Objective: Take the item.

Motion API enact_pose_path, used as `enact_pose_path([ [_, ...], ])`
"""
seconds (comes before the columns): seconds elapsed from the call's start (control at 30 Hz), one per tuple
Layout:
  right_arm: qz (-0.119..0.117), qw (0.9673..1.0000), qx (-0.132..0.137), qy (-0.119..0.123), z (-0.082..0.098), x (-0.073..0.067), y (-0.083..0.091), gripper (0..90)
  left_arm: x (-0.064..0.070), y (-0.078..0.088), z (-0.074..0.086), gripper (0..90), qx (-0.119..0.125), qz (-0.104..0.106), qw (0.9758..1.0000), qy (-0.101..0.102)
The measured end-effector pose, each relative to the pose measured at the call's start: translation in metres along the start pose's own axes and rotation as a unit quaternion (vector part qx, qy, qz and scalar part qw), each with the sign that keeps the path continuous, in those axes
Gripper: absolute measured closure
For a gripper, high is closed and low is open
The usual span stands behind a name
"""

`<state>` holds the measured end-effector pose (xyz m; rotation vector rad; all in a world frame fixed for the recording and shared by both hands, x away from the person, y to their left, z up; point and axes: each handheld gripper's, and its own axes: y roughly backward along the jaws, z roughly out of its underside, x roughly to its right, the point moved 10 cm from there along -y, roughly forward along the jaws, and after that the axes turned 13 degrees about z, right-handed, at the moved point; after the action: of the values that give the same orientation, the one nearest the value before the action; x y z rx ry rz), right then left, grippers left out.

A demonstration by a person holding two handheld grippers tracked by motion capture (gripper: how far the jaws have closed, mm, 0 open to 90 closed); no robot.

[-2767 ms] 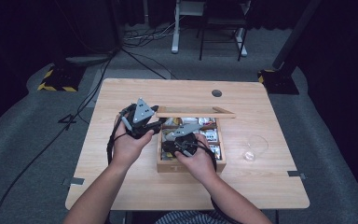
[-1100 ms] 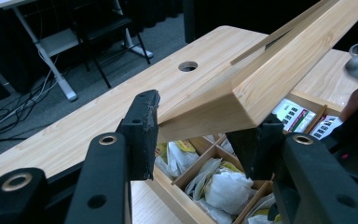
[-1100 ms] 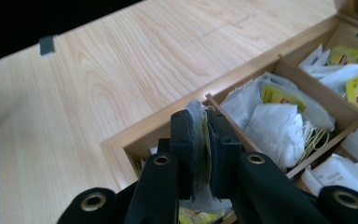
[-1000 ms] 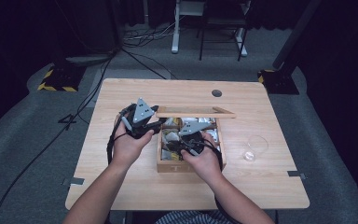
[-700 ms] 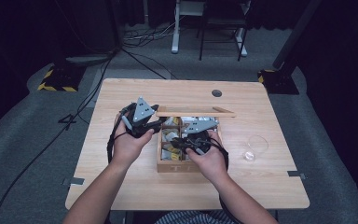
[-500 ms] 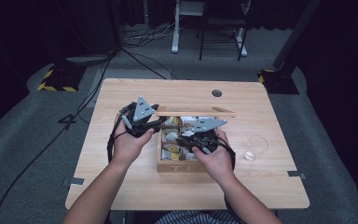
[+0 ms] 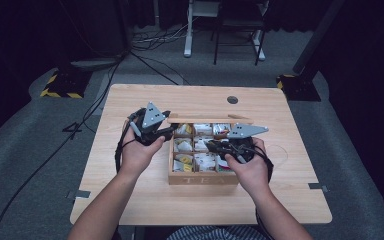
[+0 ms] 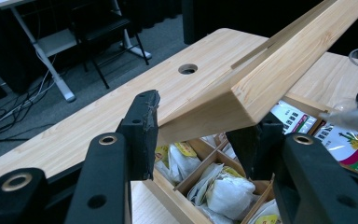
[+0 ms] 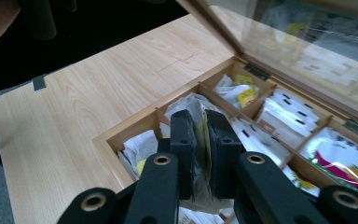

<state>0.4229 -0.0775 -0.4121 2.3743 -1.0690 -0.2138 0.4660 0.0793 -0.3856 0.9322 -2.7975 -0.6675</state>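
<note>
While its jaws stand apart around the corner of a raised wooden lid, the left gripper props that lid open at the left edge of a tea box; whether the jaws actually press the wood cannot be told. Over the box's right half, the right gripper has its jaws pinched together on a white paper tea bag, held just above the compartments. Other packets fill the divided sections below. The box sits mid-table, a clear glass just right of it near the person's right hand.
</note>
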Motion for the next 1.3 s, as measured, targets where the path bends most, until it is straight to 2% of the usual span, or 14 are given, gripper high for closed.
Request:
enact_pose_path([
  [0.27, 0.031, 0.9994, 0.006, -0.015, 0.002, 0.027, 0.019, 82.5, 0.0, 0.0, 0.0, 54.3, -0.002, -0.002, 1.0, -0.002],
  [0.6, 0.077, 0.996, 0.01, -0.046, 0.012, 0.069, 0.043, 82.5, 0.0, 0.0, 0.0, 54.3, -0.003, -0.003, 1.0, -0.002],
  [0.97, 0.12, 0.99, -0.001, -0.075, 0.031, 0.107, 0.06, 82.5, 0.0, 0.0, 0.0, 54.3, -0.004, -0.003, 1.0, -0.002],
  [1.3, 0.159, 0.9826, -0.017, -0.093, 0.052, 0.137, 0.071, 82.5, 0.001, 0.0, 0.0, 54.2, -0.005, -0.003, 1.0, -0.002],
])
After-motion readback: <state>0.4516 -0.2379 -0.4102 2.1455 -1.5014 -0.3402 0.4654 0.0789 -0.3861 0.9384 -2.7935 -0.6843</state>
